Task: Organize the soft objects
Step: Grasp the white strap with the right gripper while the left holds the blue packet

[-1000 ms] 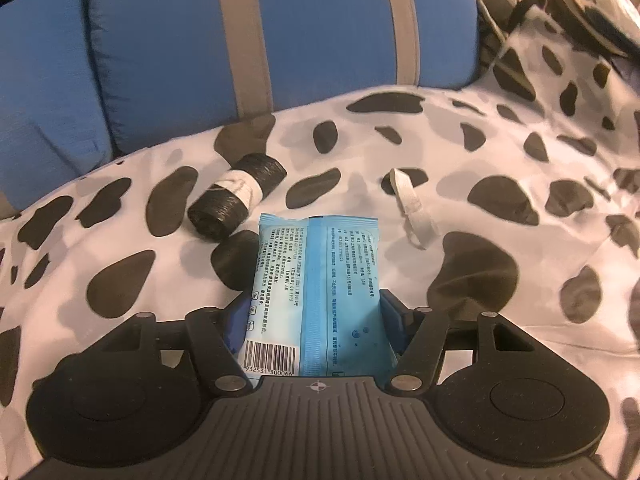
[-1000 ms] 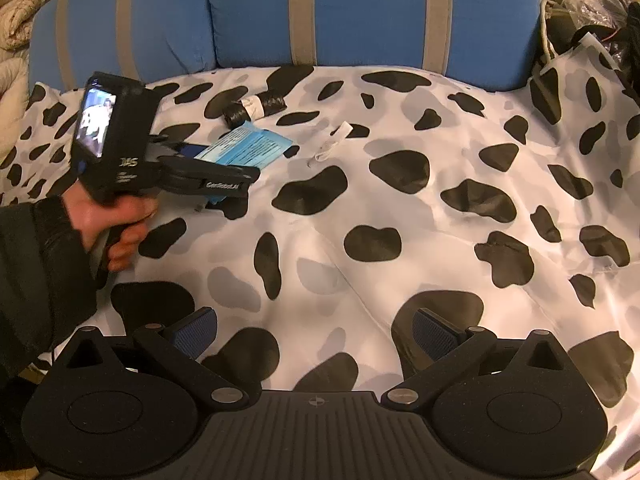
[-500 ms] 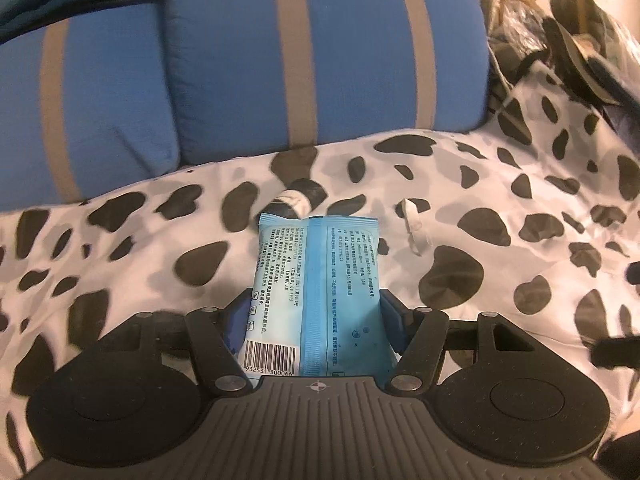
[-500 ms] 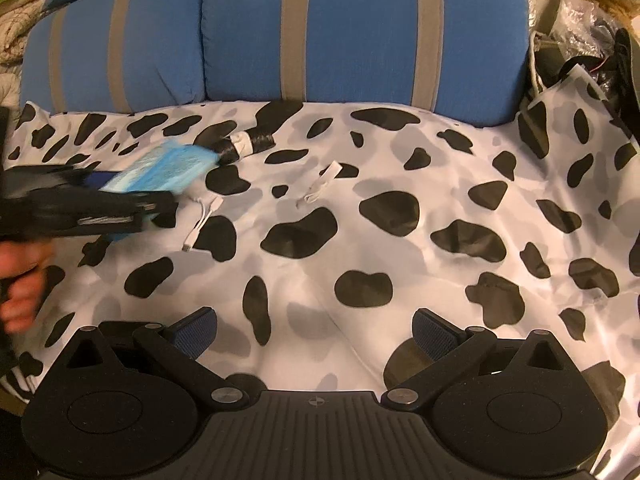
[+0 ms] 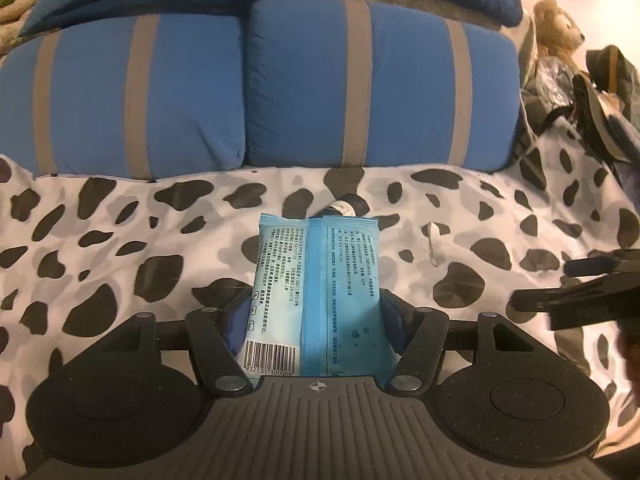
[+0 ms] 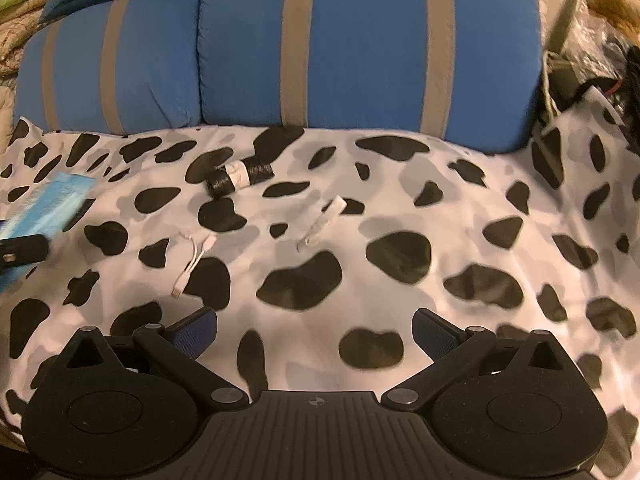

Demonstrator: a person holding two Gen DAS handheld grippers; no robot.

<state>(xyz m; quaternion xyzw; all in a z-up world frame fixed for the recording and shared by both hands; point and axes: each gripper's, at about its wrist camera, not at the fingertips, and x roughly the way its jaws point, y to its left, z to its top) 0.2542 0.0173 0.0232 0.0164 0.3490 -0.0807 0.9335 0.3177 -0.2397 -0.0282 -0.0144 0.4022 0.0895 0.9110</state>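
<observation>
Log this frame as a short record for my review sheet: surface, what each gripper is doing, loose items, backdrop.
surface: cow-print sheet
left gripper: shut on the blue wipes packet, held above the sheet, barcode end nearest the camera
right gripper: open, empty, over the sheet
loose items: black bag roll, white cable, small white wrapper, all lying apart on the sheet
backdrop: two blue pillows with grey stripes, side by side
far right: brown plush toy atop clutter
</observation>
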